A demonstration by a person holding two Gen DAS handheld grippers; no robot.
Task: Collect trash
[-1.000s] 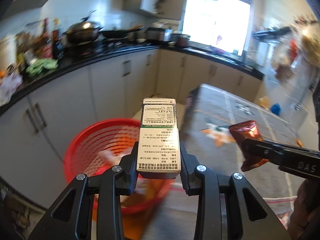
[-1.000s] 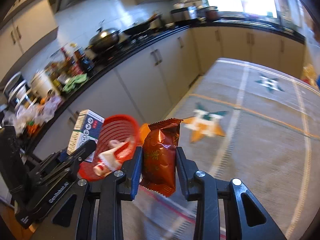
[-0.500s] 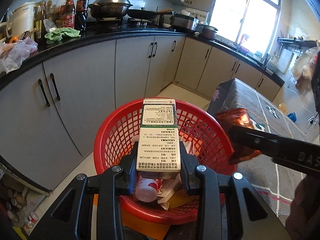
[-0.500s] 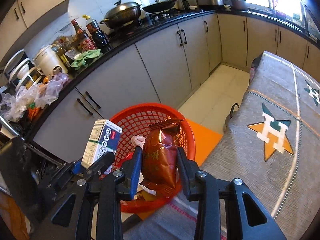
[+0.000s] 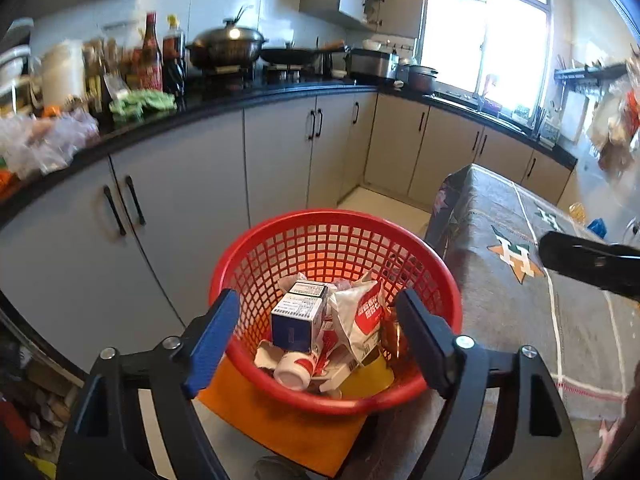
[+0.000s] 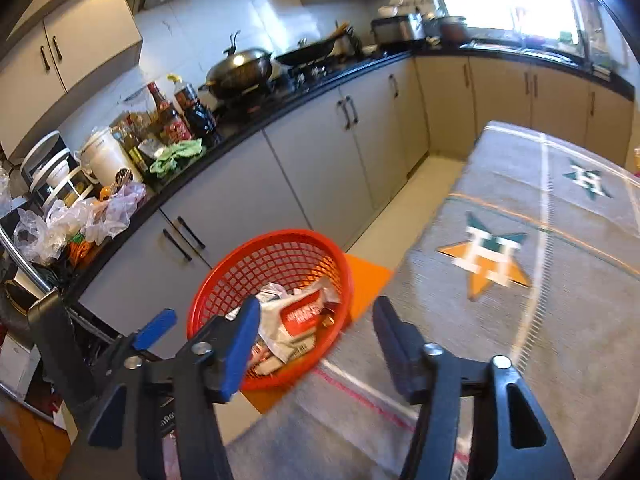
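A red mesh basket (image 5: pixel 336 232) stands on an orange stool beside the table and also shows in the right wrist view (image 6: pixel 276 256). In it lie a blue and white carton (image 5: pixel 298 314), a white and red wrapper (image 5: pixel 360 316), a brown foil snack packet (image 5: pixel 394 334) and a small white bottle (image 5: pixel 292 372). My left gripper (image 5: pixel 318 332) is open and empty just above the basket's near rim. My right gripper (image 6: pixel 316 340) is open and empty, at the table edge to the right of the basket; one of its fingers (image 5: pixel 588 260) shows in the left wrist view.
A table with a grey star-patterned cloth (image 6: pixel 520 280) lies to the right of the basket. Grey cabinets (image 5: pixel 192 200) under a black worktop (image 5: pixel 224 104) with bottles, a wok and plastic bags run behind. A pale floor strip (image 6: pixel 404 208) lies between the cabinets and the table.
Both grippers have opened. The carton and the brown snack packet have dropped from them into the red basket. The right gripper has drawn back toward the table.
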